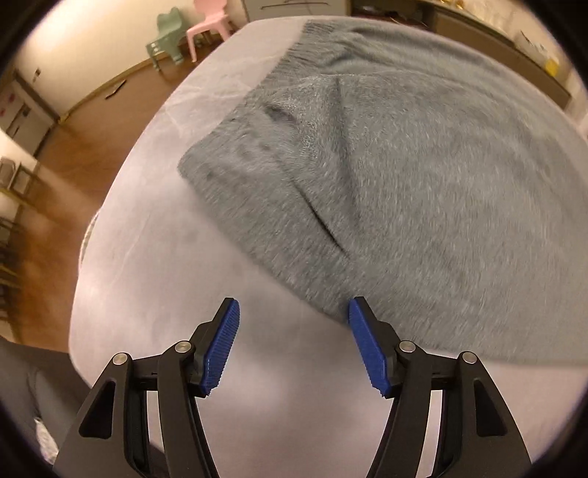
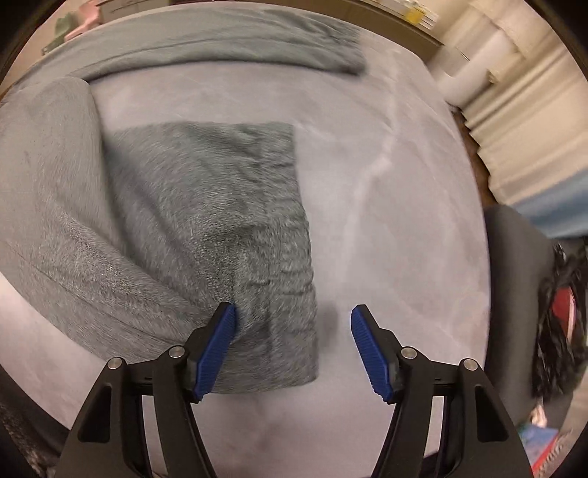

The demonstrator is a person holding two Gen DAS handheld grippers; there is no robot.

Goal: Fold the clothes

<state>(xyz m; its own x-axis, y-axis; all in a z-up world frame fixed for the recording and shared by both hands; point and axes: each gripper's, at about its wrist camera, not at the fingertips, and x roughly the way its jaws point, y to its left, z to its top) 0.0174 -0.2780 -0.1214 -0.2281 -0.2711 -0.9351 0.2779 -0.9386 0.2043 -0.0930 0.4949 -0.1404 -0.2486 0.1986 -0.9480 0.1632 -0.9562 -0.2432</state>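
A fuzzy grey-green sweater [image 1: 422, 176] lies spread on a pale grey table [image 1: 154, 257]. In the left wrist view its left sleeve [image 1: 257, 184] is folded in over the body, and the ribbed hem [image 1: 305, 47] lies at the far side. My left gripper [image 1: 294, 312] is open and empty, just above the sweater's near edge. In the right wrist view the sweater's right sleeve [image 2: 228, 228] lies folded across the table [image 2: 386, 220], its cuff end near me. My right gripper [image 2: 293, 318] is open and empty, its left finger over the sleeve's near right corner.
A pink chair [image 1: 209, 29] and a green chair [image 1: 165, 36] stand on the wood floor [image 1: 73, 158] beyond the table's left edge. A dark chair with black and red cloth [image 2: 558, 323] stands right of the table. White rolls [image 2: 477, 66] stand at the back right.
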